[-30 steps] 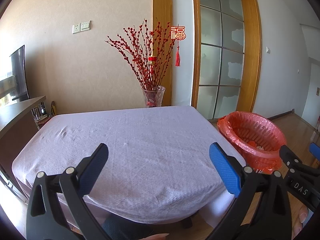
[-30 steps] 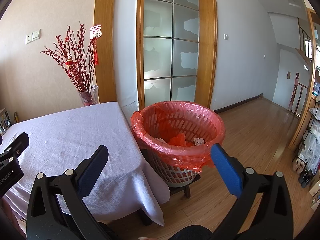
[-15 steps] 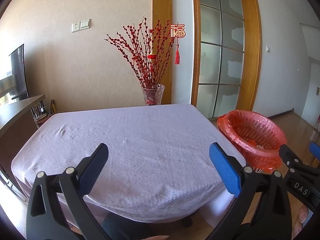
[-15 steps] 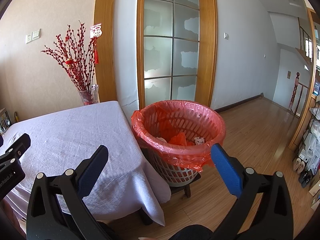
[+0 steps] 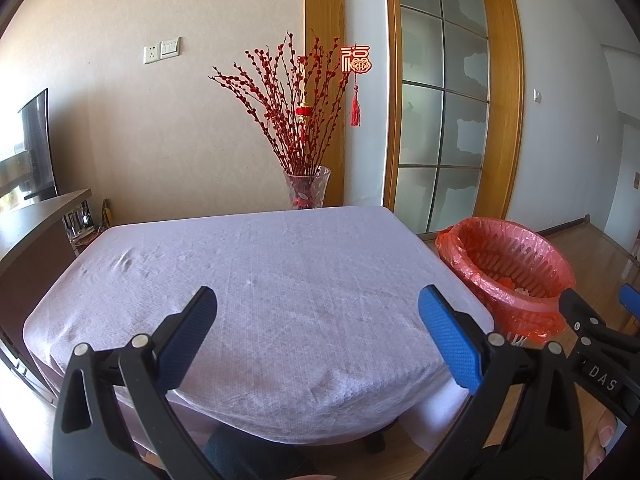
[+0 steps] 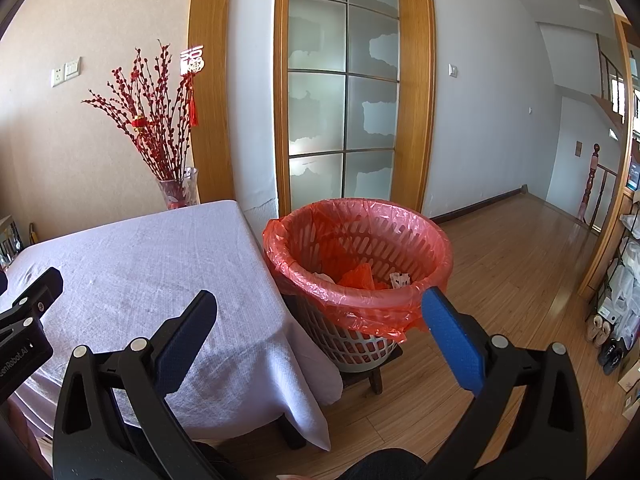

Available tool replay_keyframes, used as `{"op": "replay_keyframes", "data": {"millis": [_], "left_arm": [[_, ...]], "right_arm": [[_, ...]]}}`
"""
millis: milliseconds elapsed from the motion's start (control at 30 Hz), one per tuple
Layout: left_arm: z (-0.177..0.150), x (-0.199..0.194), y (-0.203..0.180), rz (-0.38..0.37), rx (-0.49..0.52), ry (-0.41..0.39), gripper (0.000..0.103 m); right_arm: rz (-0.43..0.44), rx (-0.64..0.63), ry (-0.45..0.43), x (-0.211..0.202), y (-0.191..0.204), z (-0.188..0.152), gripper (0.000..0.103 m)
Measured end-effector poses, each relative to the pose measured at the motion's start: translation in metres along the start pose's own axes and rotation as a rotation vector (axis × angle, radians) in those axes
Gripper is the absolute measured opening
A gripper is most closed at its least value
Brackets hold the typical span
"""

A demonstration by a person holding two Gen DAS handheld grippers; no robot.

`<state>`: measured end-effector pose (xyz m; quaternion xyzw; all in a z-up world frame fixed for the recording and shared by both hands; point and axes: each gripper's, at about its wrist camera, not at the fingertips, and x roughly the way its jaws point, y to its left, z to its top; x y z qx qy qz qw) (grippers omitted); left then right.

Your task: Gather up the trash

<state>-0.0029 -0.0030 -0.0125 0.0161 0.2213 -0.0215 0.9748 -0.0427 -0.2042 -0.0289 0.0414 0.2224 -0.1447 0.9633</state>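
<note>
Here the table (image 5: pixel 256 280), covered by a pale cloth, serves as the landmark. The left gripper (image 5: pixel 316 320) hangs over the table's near edge with its fingers spread wide and nothing between them. The right gripper (image 6: pixel 320 320) is held off the table's right corner, its fingers also wide apart and empty; through the gap between them the corner of the cloth and the basket show.

The basket (image 6: pixel 360 332), a white slatted one lined with a red plastic bag (image 6: pixel 352 220), stands just beside the table's right side on a low dark stool (image 6: pixel 376 376), its rim about level with the tabletop. Inside it lie the collected scraps (image 6: pixel 360 276): a crumpled red piece, something white and a small patterned bit. In the left view the same basket (image 5: pixel 516 312) shows to the right of the table, with the tip of the right gripper in front of it.

At the table's far edge stands a glass vase (image 5: pixel 306 186) of red branches against the wall. Beyond the table's right side is a frosted glass door (image 6: pixel 344 120) in a wooden frame.
</note>
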Motion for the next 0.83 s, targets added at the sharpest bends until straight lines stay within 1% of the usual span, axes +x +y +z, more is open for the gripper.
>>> {"op": "replay_keyframes", "data": {"millis": [833], "left_arm": [[-0.0021,0.0029,0.0014,0.001,-0.003,0.018,0.099]], "right_arm": [[0.003,-0.001,0.004,0.0008,0.0035,-0.0039,0.101]]}}
